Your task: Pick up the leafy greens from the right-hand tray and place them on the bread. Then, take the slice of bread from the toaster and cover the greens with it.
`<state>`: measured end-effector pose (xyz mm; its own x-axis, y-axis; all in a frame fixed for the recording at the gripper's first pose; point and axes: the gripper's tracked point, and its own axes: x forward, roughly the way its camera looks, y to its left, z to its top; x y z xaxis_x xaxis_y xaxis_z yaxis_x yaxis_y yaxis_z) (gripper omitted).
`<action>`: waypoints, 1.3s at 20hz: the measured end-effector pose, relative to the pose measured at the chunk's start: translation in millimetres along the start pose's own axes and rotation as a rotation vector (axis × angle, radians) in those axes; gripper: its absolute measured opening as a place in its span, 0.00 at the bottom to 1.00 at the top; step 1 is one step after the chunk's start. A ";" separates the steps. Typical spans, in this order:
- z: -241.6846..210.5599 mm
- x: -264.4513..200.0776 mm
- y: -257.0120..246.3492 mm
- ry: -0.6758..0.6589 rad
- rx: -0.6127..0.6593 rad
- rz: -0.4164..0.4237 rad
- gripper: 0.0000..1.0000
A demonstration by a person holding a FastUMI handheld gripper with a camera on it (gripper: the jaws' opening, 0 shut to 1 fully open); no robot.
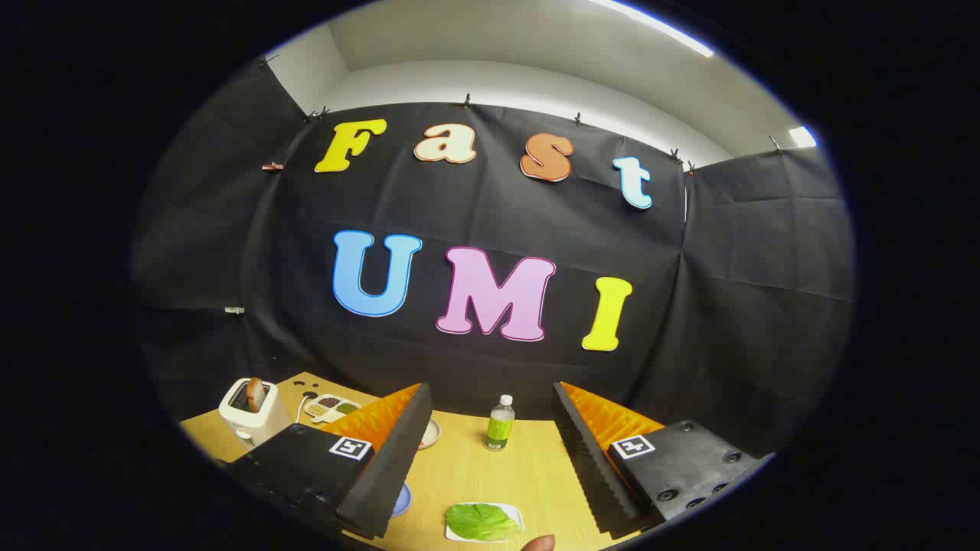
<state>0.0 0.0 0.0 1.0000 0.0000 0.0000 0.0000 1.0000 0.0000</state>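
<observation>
Hovering above the counter (528,467), the gripper (490,451) is standing with its fingers spread wide and nothing between the pads; both fingers are showing low in the gripper view, tilted outward.

Item, leafy greens (481,521): lying flat on a small white tray (514,511), low between the two fingers and nearer than their tips, slightly closer to the left finger's side. The leaf's long axis is running roughly across the gap between the fingers, not along them. Judged: the gripper is needing to tip downward and come in toward the tray before closing, since the leaf is sitting below its present line of aim.

Item, toaster (249,413): standing well off beyond the left finger, a slice of bread (256,395) poking up from its slot.

Item, sectioned dish (331,407): lying just beside the toaster, holding small portions.

Item, small bowl (429,433): peeking out past the left fingertip.

Item, bottle (500,423): standing upright beyond the fingers, between them.

Item, blue plate (402,501): mostly hidden behind the left finger; whether bread is resting on it cannot be told.

Item, fingertip of a person (540,543): just beside the tray.
</observation>
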 end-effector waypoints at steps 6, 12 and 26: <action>4.0 2.8 -3.3 -0.003 -0.008 -0.010 0.97; -1.7 4.2 -1.8 0.023 -0.019 -0.020 0.97; -19.6 14.3 4.8 0.076 -0.059 0.052 0.97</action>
<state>14.3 4.8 -19.6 0.9957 0.0497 -0.0777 -0.0541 0.9969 -0.0565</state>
